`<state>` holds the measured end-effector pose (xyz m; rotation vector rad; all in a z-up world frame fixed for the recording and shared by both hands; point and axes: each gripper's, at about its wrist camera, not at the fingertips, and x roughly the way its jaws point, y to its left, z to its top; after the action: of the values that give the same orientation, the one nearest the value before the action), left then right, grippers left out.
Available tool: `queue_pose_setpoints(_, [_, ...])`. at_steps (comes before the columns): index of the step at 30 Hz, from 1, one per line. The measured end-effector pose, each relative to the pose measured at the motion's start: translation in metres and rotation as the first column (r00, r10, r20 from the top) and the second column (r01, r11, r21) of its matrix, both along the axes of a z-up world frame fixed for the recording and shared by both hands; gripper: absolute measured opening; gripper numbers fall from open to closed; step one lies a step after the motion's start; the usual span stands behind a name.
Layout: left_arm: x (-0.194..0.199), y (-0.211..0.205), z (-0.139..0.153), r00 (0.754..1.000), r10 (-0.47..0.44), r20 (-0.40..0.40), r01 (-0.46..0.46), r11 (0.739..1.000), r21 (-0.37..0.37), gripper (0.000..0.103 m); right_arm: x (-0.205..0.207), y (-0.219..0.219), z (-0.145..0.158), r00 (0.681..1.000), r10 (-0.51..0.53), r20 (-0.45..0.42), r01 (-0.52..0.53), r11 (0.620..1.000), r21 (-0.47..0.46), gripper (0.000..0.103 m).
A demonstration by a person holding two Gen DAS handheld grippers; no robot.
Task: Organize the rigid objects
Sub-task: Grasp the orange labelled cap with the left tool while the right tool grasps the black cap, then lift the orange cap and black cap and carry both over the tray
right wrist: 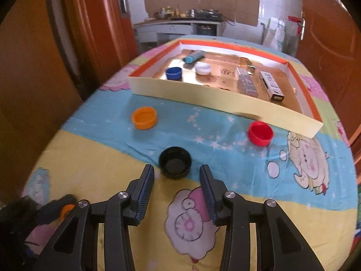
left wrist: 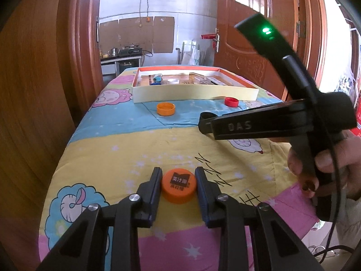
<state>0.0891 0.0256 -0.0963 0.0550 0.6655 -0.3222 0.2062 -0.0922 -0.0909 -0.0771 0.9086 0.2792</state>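
In the left wrist view, the left gripper [left wrist: 178, 180] sits at the bottom centre, its jaws drawn in against both sides of an orange cap [left wrist: 178, 186] that lies top-up, a dark label on it, on the cartoon-print cloth [left wrist: 135, 140]. A second orange cap [left wrist: 166, 108], open side up, lies further up the frame, and a red cap [left wrist: 231, 101] just in front of the box [left wrist: 194, 93]. At right a hand [left wrist: 325, 169] holds the right gripper, seen side-on.

In the right wrist view, the right gripper [right wrist: 177, 177] has its jaws partly open and holds nothing. A black cap [right wrist: 175, 162], open side up, lies just beyond the fingertips, not touched by either finger. The box at upper centre holds a blue cap [right wrist: 173, 73], a white cap [right wrist: 203, 68], a blue tube [right wrist: 194, 56] and two small cartons [right wrist: 259, 85].
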Motion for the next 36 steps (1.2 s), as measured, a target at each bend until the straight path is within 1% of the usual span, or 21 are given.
queue_pose_setpoints(3, [0.001,0.003,0.0,1.0,0.004,-0.003,-0.004,1.0,-0.008,0.03,0.004,0.002,0.0,1.0,0.001,0.002,-0.001,1.0,-0.01,0.042])
queue_pose_setpoints(4, [0.001,0.004,0.0,1.0,0.005,-0.004,-0.005,1.0,-0.01,0.031,0.003,0.002,0.0,1.0,0.0,0.005,0.0,1.0,-0.011,0.03])
queue_pose_setpoints(5, [0.001,0.004,0.0,1.0,0.006,-0.004,-0.006,1.0,-0.011,0.031,0.003,0.003,0.0,1.0,0.003,0.007,-0.003,1.0,-0.016,0.03])
queue_pose_setpoints(15, [0.003,0.006,0.007,1.0,0.015,0.008,-0.015,1.0,-0.011,0.03,-0.009,-0.004,0.007,0.999,-0.003,0.042,0.003,1.0,-0.002,0.03])
queue_pose_setpoints(25, [0.01,0.0,0.034,0.997,0.03,0.065,-0.03,1.0,0.0,0.03,-0.027,-0.027,0.032,0.992,-0.048,0.119,0.045,0.998,0.032,0.03])
queue_pose_setpoints(36, [0.034,-0.01,0.067,0.994,0.034,0.102,-0.032,0.999,-0.022,0.03,-0.037,-0.052,0.052,0.98,-0.097,0.176,0.092,0.995,0.037,0.03])
